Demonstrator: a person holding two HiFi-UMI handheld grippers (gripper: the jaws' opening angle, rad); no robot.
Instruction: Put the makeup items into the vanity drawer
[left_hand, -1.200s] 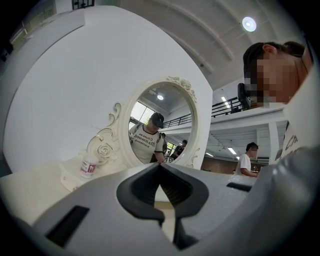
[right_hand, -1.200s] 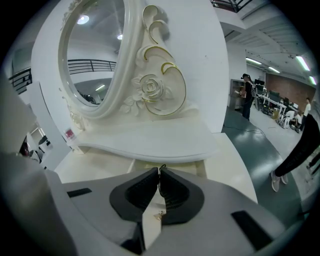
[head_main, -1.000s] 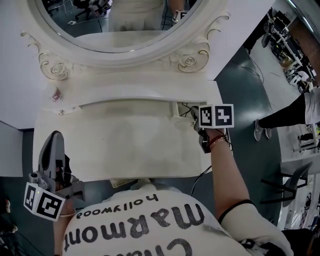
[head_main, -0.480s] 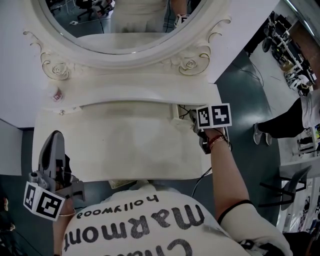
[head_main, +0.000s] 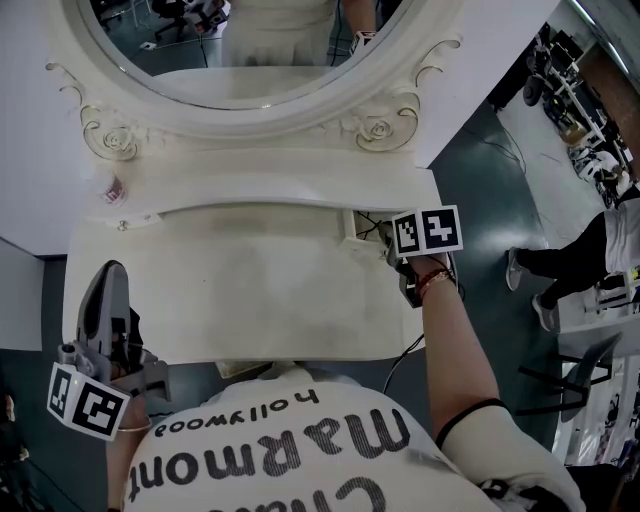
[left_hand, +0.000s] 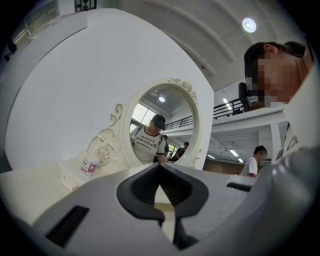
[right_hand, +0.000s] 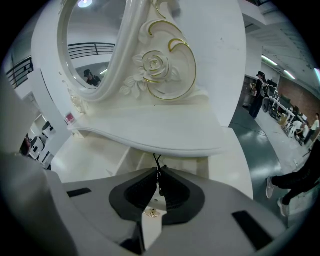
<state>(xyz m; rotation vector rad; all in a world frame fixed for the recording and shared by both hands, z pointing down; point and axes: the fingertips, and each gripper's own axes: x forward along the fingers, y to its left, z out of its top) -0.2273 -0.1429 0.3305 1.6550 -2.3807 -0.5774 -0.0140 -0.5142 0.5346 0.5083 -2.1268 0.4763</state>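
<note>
My right gripper (right_hand: 159, 176) is shut on a thin black item (right_hand: 158, 162) whose forked end sticks out above the jaws. In the head view this gripper (head_main: 390, 240) sits at the open drawer (head_main: 352, 228) on the vanity's right side, under the curved shelf. A small gold object (right_hand: 151, 213) lies on the white surface below the jaws. A small bottle with a pink label (head_main: 112, 188) stands on the shelf at the far left, and the left gripper view shows the same bottle (left_hand: 90, 166) beside the mirror. My left gripper (head_main: 108, 278) is shut and empty by the vanity's front left corner.
The oval mirror (head_main: 240, 60) with carved rose corners rises behind the shelf (head_main: 280, 170). The flat white vanity top (head_main: 240, 290) spreads between the two grippers. A person's legs (head_main: 560, 260) show on the dark floor at the right.
My right gripper has edged slightly left at the drawer. The bystander on the right has walked on. The left gripper is still.
</note>
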